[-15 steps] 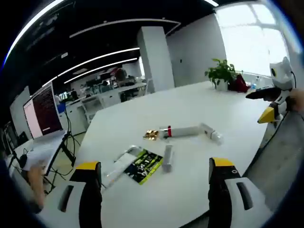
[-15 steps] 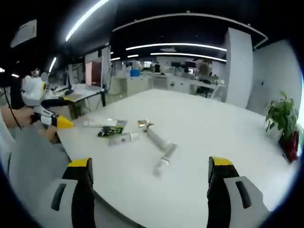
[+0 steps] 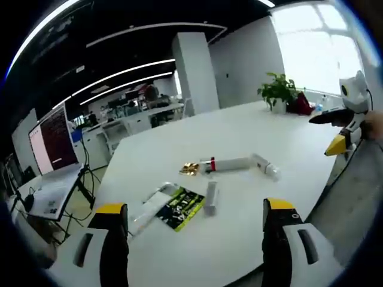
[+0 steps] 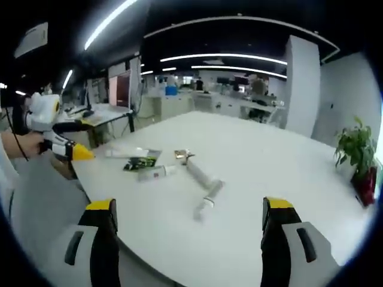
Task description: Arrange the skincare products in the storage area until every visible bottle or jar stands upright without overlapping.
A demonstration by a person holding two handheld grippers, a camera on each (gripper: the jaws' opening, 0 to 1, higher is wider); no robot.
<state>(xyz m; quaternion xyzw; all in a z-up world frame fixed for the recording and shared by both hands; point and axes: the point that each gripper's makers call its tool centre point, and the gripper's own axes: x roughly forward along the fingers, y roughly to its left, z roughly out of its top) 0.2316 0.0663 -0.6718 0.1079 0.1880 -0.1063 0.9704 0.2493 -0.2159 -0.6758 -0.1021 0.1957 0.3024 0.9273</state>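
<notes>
Tubes (image 3: 234,164) lie flat on table (image 3: 287,137), long axes mostly crosswise.

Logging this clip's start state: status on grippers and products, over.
Left gripper and right gripper open, holding nothing. Skincare tubes and green-black packet lie flat on white table. Nothing blocks them.
</notes>
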